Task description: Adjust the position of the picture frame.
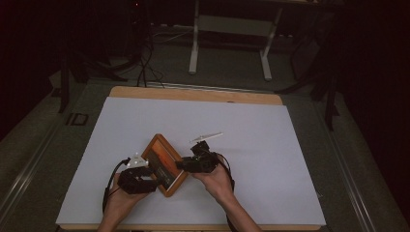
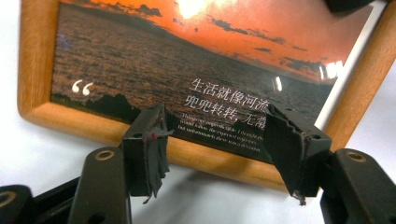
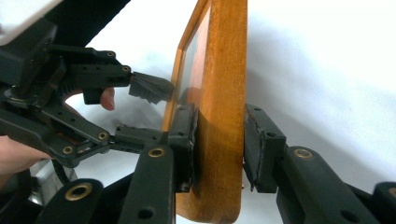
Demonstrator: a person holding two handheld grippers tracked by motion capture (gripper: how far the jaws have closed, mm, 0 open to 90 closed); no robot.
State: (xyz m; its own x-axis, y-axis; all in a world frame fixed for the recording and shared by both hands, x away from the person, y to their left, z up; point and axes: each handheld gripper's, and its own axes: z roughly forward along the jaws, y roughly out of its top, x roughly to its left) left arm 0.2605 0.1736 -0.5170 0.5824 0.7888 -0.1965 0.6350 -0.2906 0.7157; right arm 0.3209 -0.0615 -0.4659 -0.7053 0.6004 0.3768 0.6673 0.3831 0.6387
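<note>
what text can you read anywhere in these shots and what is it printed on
"生活就像河流" on the photo in the wooden picture frame, first white line, left gripper view.
"兜兜转转, 无常", second line; its end is cut off by the left tool, so the last character is uncertain.
A large white opening quotation mark at the photo's lower left.
Small lines of Latin-letter text beneath: too small and blurred to read.

The high view was dim, with its corners black. Glare glinted on the picture frame's glass (image 2: 327, 70); near jaws blurred in both gripper views.
</note>
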